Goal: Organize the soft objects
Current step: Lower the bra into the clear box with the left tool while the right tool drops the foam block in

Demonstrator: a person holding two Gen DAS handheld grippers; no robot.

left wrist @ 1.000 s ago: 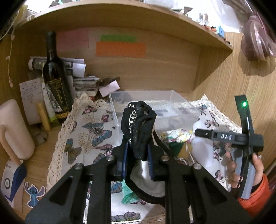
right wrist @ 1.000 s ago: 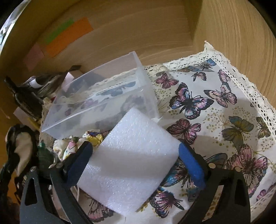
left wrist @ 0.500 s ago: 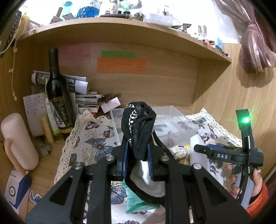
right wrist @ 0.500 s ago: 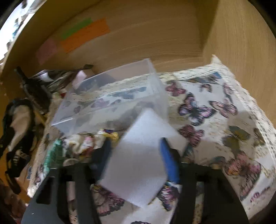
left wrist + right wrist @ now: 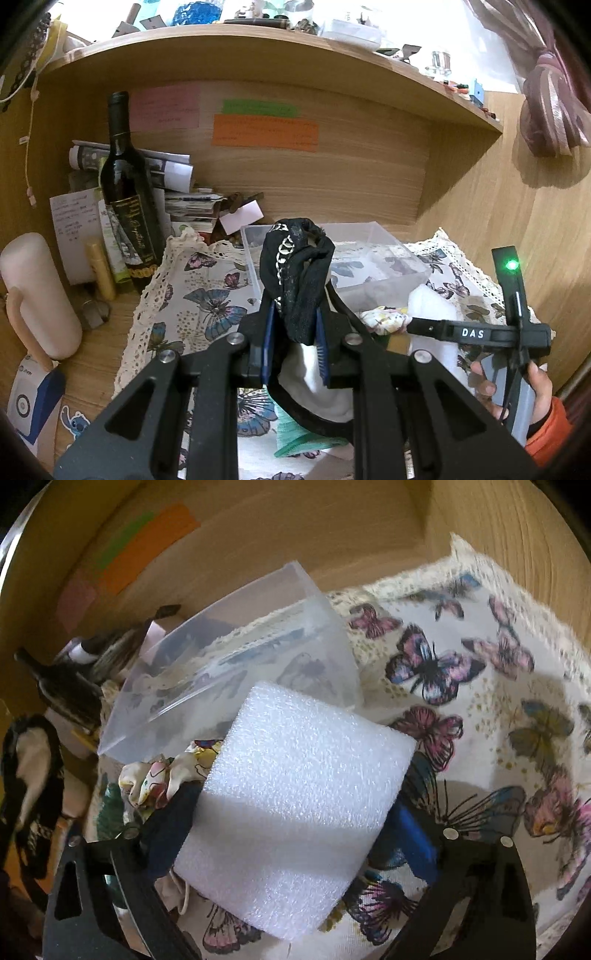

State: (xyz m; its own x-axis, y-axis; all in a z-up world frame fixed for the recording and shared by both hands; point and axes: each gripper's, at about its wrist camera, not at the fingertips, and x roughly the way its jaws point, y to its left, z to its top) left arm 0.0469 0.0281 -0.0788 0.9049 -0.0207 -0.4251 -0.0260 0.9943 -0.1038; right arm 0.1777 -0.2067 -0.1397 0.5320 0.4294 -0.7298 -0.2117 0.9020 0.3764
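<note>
My left gripper [image 5: 294,334] is shut on a black lace garment [image 5: 295,266] with a white lining, held up above the butterfly cloth [image 5: 207,295]. It also shows at the left edge of the right wrist view [image 5: 29,775]. My right gripper [image 5: 295,812] is shut on a white foam block [image 5: 295,812], just in front of the clear plastic box [image 5: 236,653]. The box [image 5: 373,258] stands on the cloth behind both grippers. A floral fabric piece [image 5: 162,775] and a green cloth [image 5: 299,435] lie on the cloth.
A wine bottle [image 5: 127,199], papers [image 5: 74,229] and a cream bottle [image 5: 37,295] stand at the left. Wooden walls close the back and right under a shelf [image 5: 258,59]. Sticky notes [image 5: 264,131] hang on the back wall.
My left gripper has risen and drawn back with the garment. My right gripper has closed in on the foam block and lifted it toward the box.
</note>
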